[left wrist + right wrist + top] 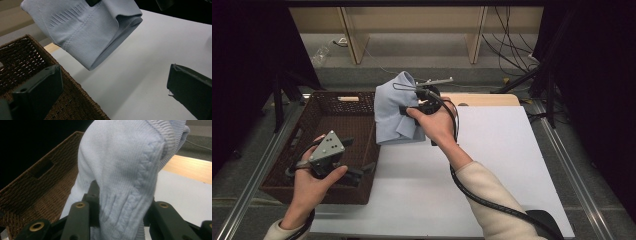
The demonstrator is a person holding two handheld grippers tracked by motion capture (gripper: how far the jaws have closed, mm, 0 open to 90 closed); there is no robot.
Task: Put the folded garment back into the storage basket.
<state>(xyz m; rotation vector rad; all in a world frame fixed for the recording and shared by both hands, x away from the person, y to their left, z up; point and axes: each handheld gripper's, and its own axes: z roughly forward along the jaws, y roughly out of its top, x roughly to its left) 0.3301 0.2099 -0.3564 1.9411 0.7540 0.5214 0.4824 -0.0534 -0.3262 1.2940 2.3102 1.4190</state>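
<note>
aloft, a soft, pale blue ribbed knit garment [394, 111] is pinched by the right gripper [412, 109] beside the woven brown basket [319, 145]; the left gripper [362, 170] is held spread.

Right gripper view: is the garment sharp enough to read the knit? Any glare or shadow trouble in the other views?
Right gripper view: the garment is close but its knit ribs read clearly; background dark at upper left. Left gripper view: sharp cloth, own jaws soft, a soft shadow on the table. High view: even light on the table, black surroundings, no glare; basket dim.
</note>
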